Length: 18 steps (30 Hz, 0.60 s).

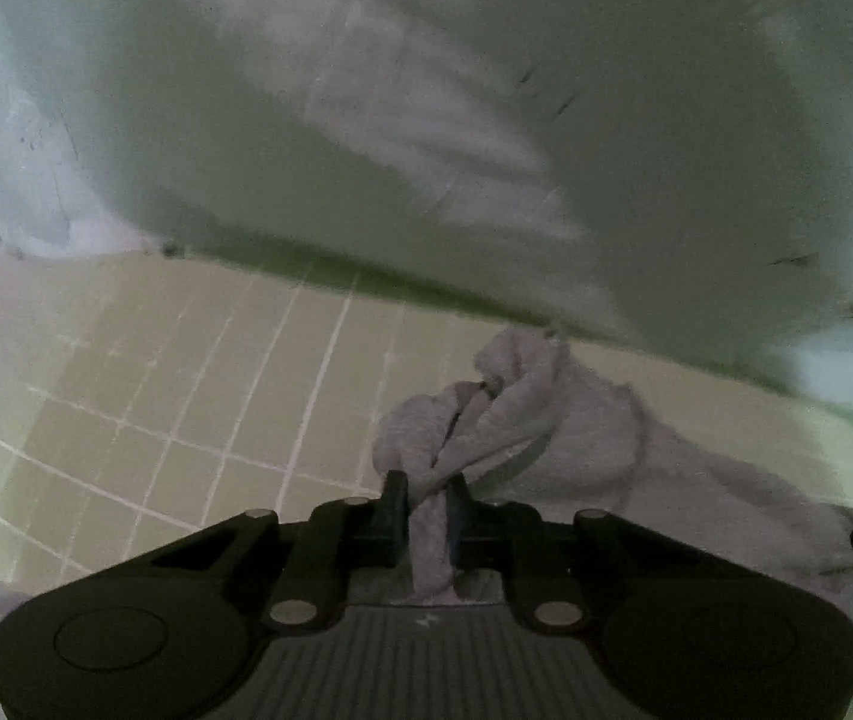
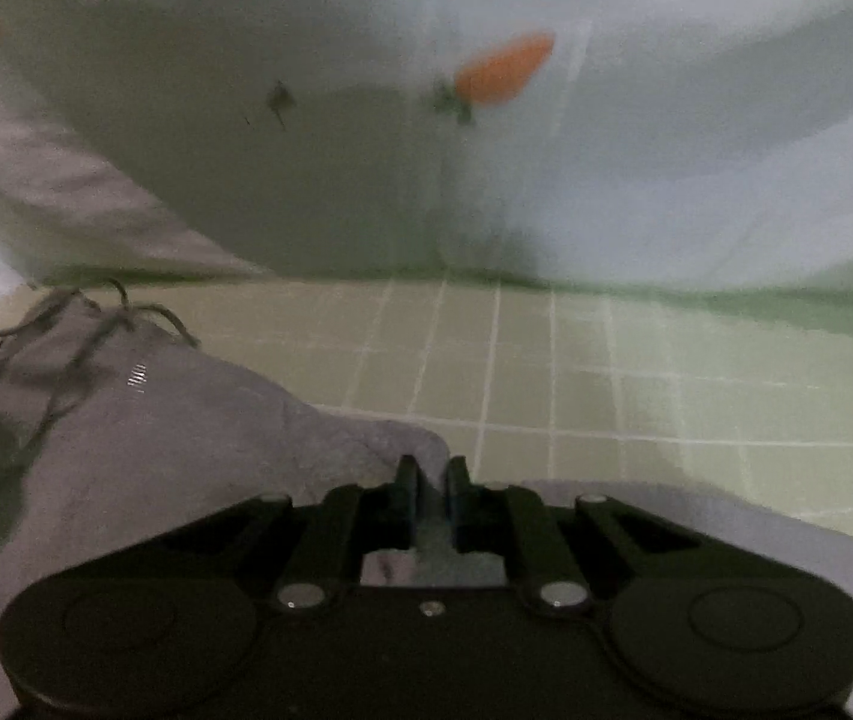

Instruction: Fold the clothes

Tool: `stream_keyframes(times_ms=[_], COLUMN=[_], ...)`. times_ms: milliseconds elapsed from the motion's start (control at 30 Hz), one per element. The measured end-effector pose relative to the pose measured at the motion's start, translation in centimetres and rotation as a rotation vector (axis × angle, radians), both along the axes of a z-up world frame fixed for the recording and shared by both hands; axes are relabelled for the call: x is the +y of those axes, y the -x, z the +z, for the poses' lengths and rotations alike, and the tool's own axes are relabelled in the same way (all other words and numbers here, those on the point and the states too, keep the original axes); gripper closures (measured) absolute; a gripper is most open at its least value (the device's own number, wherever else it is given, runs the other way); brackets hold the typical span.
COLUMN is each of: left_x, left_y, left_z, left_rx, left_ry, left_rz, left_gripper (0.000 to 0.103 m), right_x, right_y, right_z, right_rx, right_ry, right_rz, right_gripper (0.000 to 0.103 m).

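The grey garment [image 1: 546, 438] is shown stretched over the gridded green mat [image 1: 186, 396], its long axis running between the two grippers. One bunched edge is pinched in the closed left gripper [image 1: 428, 501]. The opposite edge [image 2: 198, 444] is clamped in the narrow right gripper [image 2: 430, 495], so neither hand lies nearer.

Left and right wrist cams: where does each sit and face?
Left wrist: on the left gripper, facing along its fingers at the gray garment it pinches, over a green gridded mat.
Right wrist: on the right gripper, shut on the garment's edge.
Shared: garment, mat, pale carrot-print cloth behind; each glimpses the other gripper.
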<state>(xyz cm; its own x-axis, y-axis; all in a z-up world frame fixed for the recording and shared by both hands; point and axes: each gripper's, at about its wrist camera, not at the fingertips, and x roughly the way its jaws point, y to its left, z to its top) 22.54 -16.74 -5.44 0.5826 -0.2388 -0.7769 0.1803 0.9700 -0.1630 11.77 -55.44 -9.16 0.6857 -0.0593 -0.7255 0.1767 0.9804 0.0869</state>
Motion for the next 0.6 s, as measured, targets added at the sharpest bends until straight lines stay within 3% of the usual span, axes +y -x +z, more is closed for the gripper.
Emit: stream_keyframes(times_ms=[133,233,333,467,533,600], left_x=[1.3,3.1,5.0,7.1,7.7,7.9], left_y=[6.2,10.9,15.2,19.0,19.9,20.4], left_z=[3.3,3.1,0.0,-5.3,-5.8,-5.0], left_rx=[-0.049,-0.016,0.097,0.299,0.330,0.289], left_ry=[0.032,0.031,-0.007,-0.086,-0.075,-0.053], left_rz=[-0.029,-0.019,0.035,0.154,0.193,0.206], left_gripper=[0.090,0.092,0.096,0.098,0.097,0.095], right_x=[1.8,2.9,3.5,4.6,5.1,5.3], right_y=[7.2,13.3,18.1,21.9,22.5,22.8], right_z=[4.4,5.7,3.7,-1.5,-2.5,-2.8], right_rx=[-0.098,-0.103,-0.011,0.191,0.242,0.269], right_ry=[0.021,0.012,-0.029,-0.041,-0.032,-0.024], right_rz=[-0.020,-0.040,-0.053,-0.031,-0.010,0.008], right_gripper=[0.093,0.093,0.093,0.094,0.097,0.097])
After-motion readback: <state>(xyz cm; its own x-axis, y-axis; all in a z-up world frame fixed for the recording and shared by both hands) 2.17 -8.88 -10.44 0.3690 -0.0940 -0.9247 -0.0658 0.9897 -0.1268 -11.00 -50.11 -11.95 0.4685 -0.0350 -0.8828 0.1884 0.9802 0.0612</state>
